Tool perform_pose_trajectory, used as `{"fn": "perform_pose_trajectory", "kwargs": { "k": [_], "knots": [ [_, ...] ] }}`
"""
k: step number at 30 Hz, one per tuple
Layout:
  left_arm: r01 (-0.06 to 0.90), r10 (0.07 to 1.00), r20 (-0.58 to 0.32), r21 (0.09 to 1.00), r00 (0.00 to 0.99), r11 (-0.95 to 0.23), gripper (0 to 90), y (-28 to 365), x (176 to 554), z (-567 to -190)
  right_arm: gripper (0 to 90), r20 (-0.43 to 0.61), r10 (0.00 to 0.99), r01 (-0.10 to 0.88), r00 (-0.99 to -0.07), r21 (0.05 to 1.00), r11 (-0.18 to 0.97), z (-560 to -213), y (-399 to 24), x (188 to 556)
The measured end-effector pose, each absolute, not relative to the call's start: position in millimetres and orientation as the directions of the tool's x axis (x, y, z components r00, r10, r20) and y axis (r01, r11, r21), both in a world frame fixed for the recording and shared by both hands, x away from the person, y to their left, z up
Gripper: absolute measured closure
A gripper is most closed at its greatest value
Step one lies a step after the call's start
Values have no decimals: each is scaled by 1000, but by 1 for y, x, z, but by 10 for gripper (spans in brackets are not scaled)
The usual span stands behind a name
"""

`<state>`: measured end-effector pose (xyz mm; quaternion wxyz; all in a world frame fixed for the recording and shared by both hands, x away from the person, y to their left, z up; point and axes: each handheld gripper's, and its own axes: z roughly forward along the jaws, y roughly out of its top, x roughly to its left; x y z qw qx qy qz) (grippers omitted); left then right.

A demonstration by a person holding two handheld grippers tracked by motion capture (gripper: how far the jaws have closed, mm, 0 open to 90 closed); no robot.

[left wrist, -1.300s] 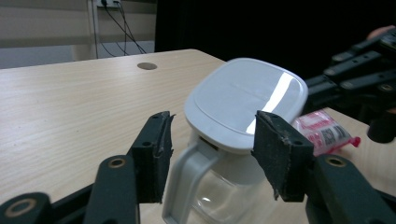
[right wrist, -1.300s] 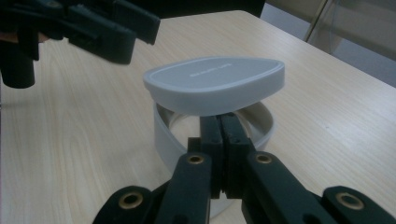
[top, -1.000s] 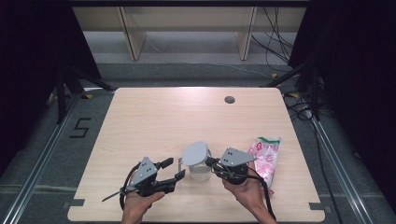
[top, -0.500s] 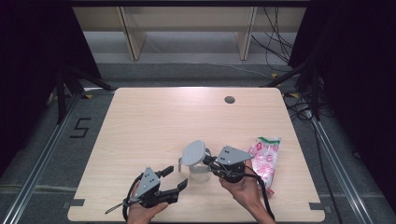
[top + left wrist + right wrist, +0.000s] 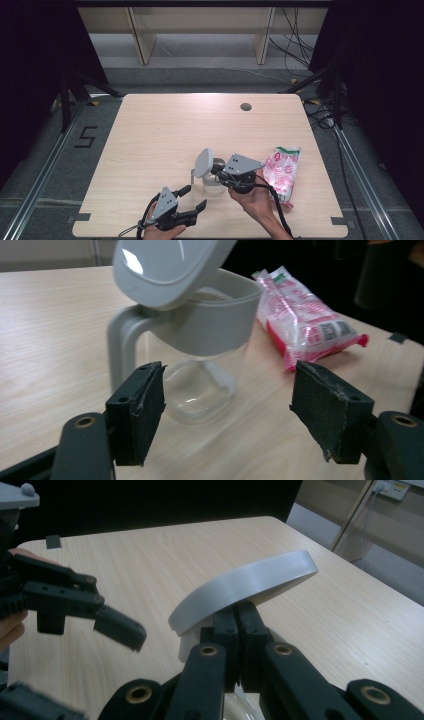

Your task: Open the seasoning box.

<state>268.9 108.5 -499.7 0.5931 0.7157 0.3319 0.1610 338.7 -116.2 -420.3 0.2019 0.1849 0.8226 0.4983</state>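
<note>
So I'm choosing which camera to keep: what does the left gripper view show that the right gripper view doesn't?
Left gripper view alone: the clear pitcher's grey collar and handle, the pink-and-white snack bag, and the left gripper with jaws apart, having just been opening, pads pressing on nothing. Right gripper view alone: the right gripper shut on the lid's edge. Both: the grey oval lid raised, and the wooden table.

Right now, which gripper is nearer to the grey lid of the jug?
Right. The right gripper is shut on the grey lid, holding it tilted above the jug. The left gripper is open, apart from the lid, nearer the table's front edge.
</note>
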Motion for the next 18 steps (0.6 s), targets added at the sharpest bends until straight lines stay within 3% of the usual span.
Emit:
{"fn": "perform_pose_trajectory", "kwargs": {
  "k": [18],
  "knots": [
    [314,635,-185,945,750,-94,264,96,263,-505,898,-161,458,77,-874,885,458,-417,-92,339]
  ]
}}
